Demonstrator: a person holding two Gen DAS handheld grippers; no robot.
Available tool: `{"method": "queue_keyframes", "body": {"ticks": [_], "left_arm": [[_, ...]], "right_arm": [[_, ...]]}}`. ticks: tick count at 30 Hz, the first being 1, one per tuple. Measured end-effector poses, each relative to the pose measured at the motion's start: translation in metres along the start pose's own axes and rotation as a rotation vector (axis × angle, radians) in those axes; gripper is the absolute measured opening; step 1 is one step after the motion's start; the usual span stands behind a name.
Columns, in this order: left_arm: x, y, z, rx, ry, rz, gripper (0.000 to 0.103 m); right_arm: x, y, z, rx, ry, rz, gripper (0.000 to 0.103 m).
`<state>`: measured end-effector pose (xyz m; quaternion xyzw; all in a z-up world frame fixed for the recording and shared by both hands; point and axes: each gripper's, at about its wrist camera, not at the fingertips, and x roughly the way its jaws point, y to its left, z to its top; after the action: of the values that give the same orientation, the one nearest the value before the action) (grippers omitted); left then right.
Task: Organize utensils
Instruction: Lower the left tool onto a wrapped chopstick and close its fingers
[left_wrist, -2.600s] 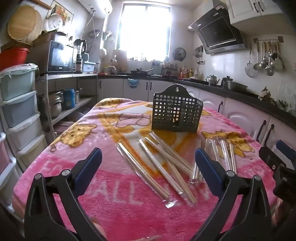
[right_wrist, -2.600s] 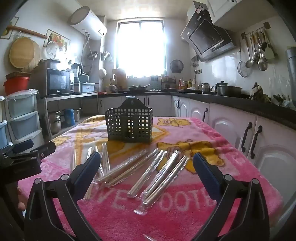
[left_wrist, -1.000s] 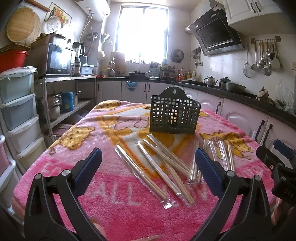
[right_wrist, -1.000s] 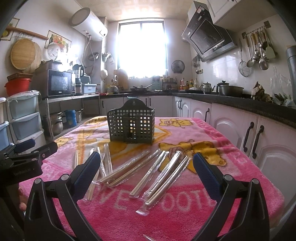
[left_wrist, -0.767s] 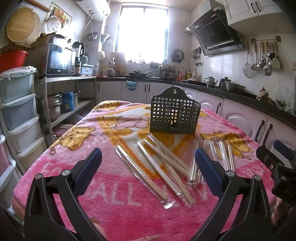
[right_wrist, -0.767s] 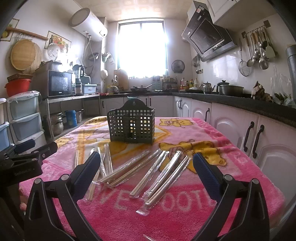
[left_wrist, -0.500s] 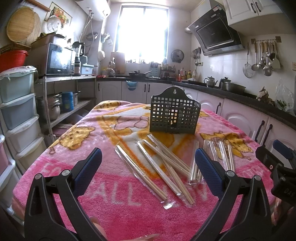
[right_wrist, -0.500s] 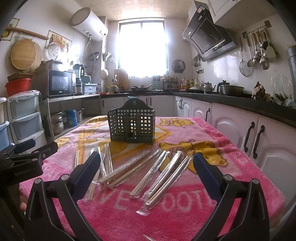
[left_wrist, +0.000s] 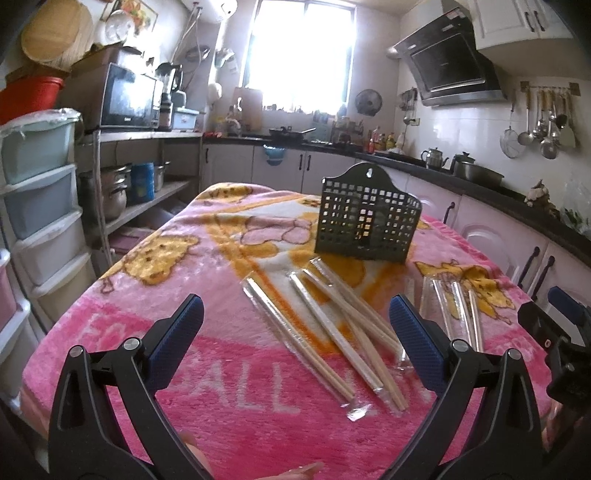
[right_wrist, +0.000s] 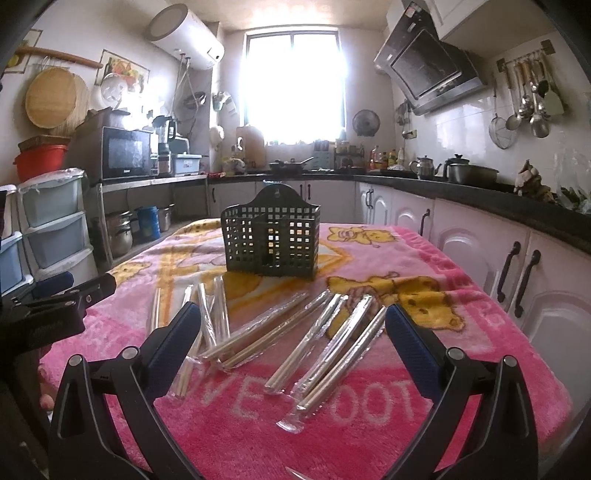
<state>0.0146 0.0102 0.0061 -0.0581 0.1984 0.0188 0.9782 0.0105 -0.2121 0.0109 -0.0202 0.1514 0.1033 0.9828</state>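
Both hand-held grippers, left (left_wrist: 295, 325) and right (right_wrist: 293, 325), are held spread and empty. Wrapped chopsticks (right_wrist: 317, 343) are seen lying mid-frame between right fingertips, long axes toward basket (right_wrist: 271, 240); right judged nearer.

A basket (right_wrist: 272, 242) stands upright on the blanket (right_wrist: 461, 332) that covers the table, toward its far end. In front of the basket, wrapped chopsticks (right_wrist: 325, 339) lie flat on the blanket in a loose spread, some overlapping. A further group (right_wrist: 210, 314) lies to the left of them, nearer the left gripper (left_wrist: 295, 328). The right gripper (right_wrist: 293, 325) hangs over the near edge, just before the spread. Counters run behind and along the right.
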Motion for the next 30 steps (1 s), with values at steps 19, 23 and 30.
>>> {"method": "queue_keyframes", "body": {"ticks": [19, 23, 30], "left_arm": [[0.046, 0.040, 0.018, -0.087, 0.132, 0.013, 0.092], [0.064, 0.044, 0.020, -0.113, 0.173, 0.006, 0.092], [0.103, 0.050, 0.021, -0.147, 0.304, -0.008, 0.092]], "right_arm": [[0.061, 0.025, 0.032, -0.030, 0.111, 0.160, 0.097], [0.077, 0.026, 0.036, -0.028, 0.147, 0.167, 0.097], [0.112, 0.017, 0.042, -0.003, 0.236, 0.175, 0.097]]}}
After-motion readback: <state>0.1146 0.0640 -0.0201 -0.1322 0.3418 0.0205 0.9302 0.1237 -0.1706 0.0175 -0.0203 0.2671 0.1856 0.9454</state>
